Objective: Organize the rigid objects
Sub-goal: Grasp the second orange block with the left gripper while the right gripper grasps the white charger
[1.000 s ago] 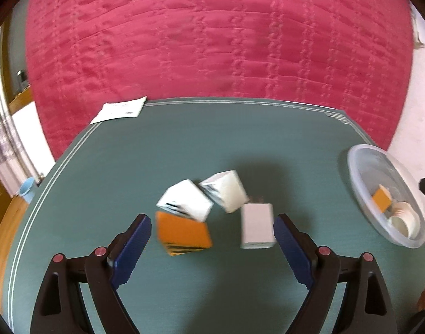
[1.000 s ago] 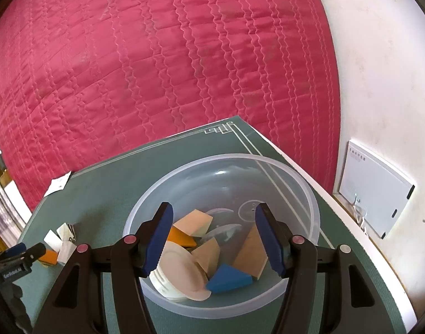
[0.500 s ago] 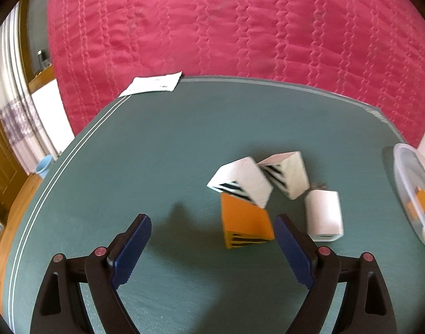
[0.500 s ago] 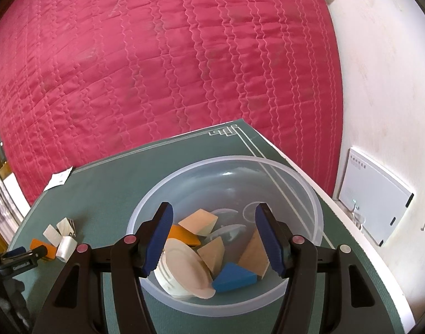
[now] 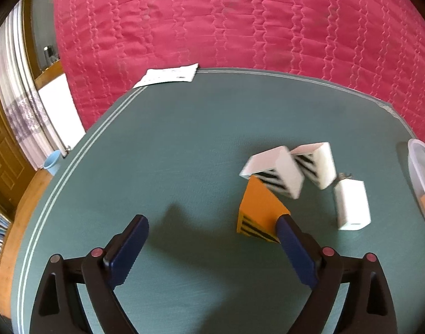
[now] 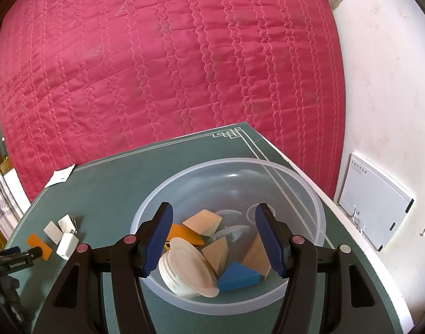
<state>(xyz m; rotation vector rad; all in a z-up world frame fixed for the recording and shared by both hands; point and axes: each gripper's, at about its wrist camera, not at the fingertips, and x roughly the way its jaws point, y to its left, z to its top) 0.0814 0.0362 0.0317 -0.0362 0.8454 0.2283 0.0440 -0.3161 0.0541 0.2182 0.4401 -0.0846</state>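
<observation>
My left gripper (image 5: 212,222) is open over the green table mat (image 5: 162,167), nothing between its fingers. An orange striped block (image 5: 259,208) lies just past its right fingertip; whether they touch is unclear. Behind it two white striped blocks (image 5: 276,172) (image 5: 317,164) lean together. A white charger cube (image 5: 351,206) lies to their right. My right gripper (image 6: 214,213) hangs open above a clear plastic bowl (image 6: 310,192), which holds a white lid (image 6: 184,267), a blue wedge (image 6: 237,277), tan wedges (image 6: 204,221) and an orange piece (image 6: 184,231).
A white paper slip (image 5: 168,73) lies at the mat's far edge, against a red quilted cover (image 5: 240,22). The bowl's rim (image 5: 418,167) shows at the right border of the left wrist view. A blue cup (image 5: 52,161) stands beyond the table's left side. A white wall box (image 6: 376,203) is right of the table.
The left gripper has swung leftward and dipped, so the blocks and charger slid from between its fingers to its right. The right gripper stays over the bowl.
</observation>
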